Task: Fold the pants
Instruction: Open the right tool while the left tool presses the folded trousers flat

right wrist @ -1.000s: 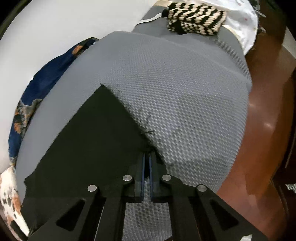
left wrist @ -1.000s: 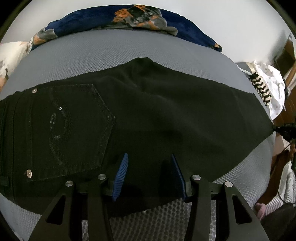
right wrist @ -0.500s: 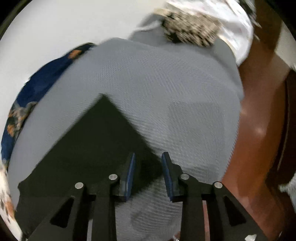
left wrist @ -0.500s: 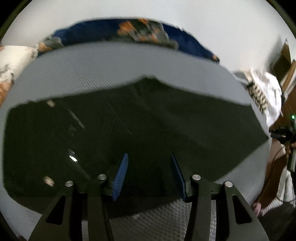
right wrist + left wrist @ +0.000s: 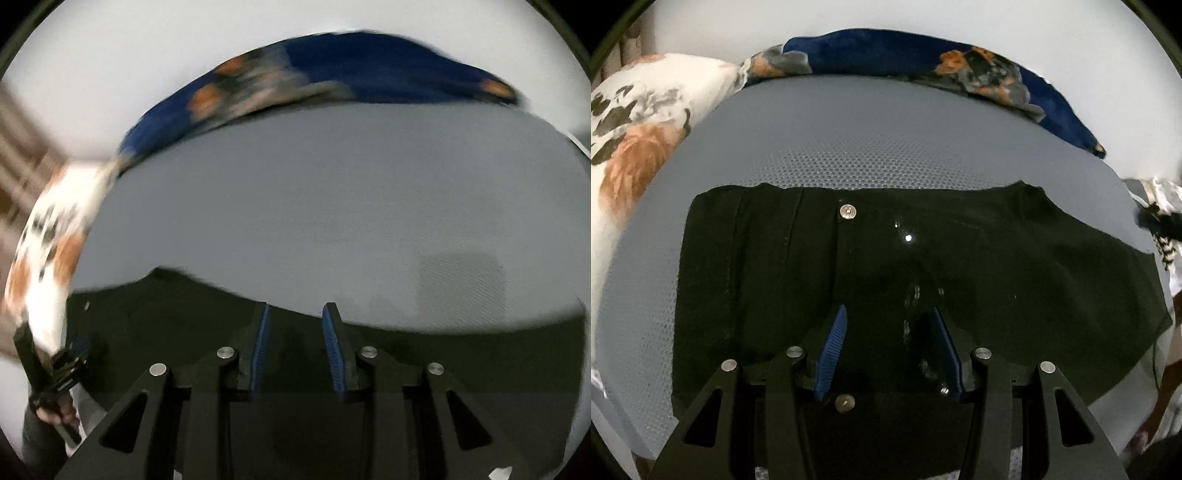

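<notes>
- Hovering over the black pants (image 5: 960, 266), the left claw (image 5: 890, 350) has its blue pads spread apart with nothing pinched; dark fabric just lies under the gap.
- Pants are laid flat across the grey mattress (image 5: 849, 147), waistband end toward the left, silver button (image 5: 847, 212) showing near the top edge.
- Right claw (image 5: 297, 343) sits parted too, gripping nothing, above the far edge of the pants (image 5: 184, 314). That view is pretty smeared.
- Blue floral blanket (image 5: 923, 62) is bunched along the back edge of the mattress by the wall, and a white floral pillow (image 5: 639, 122) sits at the left.
- Left claw (image 5: 74, 354) also shows up at the lower left of the right view, held in a hand (image 5: 59, 411).
</notes>
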Demonstrator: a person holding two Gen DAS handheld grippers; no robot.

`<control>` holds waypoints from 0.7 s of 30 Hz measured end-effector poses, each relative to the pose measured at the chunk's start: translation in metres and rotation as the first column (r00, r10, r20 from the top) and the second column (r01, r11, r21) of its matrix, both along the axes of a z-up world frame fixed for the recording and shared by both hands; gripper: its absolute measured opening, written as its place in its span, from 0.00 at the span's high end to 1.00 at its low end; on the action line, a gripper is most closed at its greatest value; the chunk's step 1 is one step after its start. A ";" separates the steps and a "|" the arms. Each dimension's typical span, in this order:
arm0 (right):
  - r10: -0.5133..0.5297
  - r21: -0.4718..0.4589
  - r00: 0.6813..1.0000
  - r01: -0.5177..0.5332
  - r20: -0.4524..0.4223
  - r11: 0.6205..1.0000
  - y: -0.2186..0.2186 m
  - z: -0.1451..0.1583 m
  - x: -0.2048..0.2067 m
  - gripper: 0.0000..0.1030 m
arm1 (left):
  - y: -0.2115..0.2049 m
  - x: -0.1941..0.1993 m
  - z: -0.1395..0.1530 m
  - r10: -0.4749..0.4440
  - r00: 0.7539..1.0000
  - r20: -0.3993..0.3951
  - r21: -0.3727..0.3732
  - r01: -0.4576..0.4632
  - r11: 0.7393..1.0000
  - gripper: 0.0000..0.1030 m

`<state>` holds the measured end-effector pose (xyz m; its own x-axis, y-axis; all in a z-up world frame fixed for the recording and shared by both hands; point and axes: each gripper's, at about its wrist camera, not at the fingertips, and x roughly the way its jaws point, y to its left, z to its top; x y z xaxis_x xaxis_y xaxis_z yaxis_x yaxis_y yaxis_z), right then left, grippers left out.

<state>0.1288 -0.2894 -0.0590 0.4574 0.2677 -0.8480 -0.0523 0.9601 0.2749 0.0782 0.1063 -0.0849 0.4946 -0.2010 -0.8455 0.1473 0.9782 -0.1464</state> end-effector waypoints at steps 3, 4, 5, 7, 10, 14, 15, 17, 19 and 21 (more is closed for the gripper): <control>0.165 0.033 0.986 -0.164 -0.030 0.986 0.053 -0.010 0.031 0.72 | 0.001 -0.007 -0.005 -0.015 1.000 -0.001 0.049 0.015 0.999 0.53; 0.208 0.044 0.977 -0.206 -0.043 0.978 0.068 -0.012 0.039 0.72 | 0.003 -0.008 -0.006 -0.011 1.000 -0.005 0.039 0.011 0.999 0.53; 0.248 0.050 0.967 -0.245 -0.054 0.968 0.084 -0.016 0.046 0.72 | 0.005 -0.009 -0.005 -0.006 1.000 -0.008 0.025 0.006 1.000 0.53; 0.324 0.072 0.943 -0.319 -0.079 0.945 0.112 -0.024 0.061 0.72 | 0.009 -0.009 -0.005 0.003 1.000 -0.014 -0.004 -0.003 1.000 0.53; 0.405 0.072 0.908 -0.400 -0.108 0.914 0.144 -0.036 0.079 0.71 | 0.011 -0.007 -0.004 0.002 1.000 -0.015 -0.021 -0.003 1.000 0.53; 0.473 0.059 0.868 -0.469 -0.150 0.881 0.168 -0.051 0.095 0.69 | 0.014 -0.008 -0.003 -0.002 1.000 -0.012 -0.033 0.002 0.999 0.53; 0.491 0.079 0.857 -0.484 -0.157 0.871 0.167 -0.052 0.095 0.70 | 0.015 -0.008 -0.002 -0.003 1.000 -0.011 -0.037 0.003 0.999 0.53; 0.515 0.122 0.842 -0.501 -0.159 0.857 0.168 -0.053 0.097 0.74 | 0.015 -0.008 -0.002 -0.004 1.000 -0.011 -0.042 0.003 0.999 0.53; 0.527 0.116 0.840 -0.515 -0.128 0.849 0.169 -0.049 0.096 0.89 | 0.016 -0.008 -0.002 -0.004 1.000 -0.009 -0.044 0.004 0.999 0.53; 0.508 0.086 0.855 -0.501 -0.106 0.861 0.169 -0.046 0.098 0.93 | 0.016 -0.008 -0.002 -0.005 1.000 -0.008 -0.044 0.005 0.999 0.53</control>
<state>0.2269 -0.1200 -0.1054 0.1424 0.4802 -0.8655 -0.4889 0.7944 0.3603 0.0703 0.1221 -0.0870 0.4869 -0.2409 -0.8396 0.1511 0.9699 -0.1907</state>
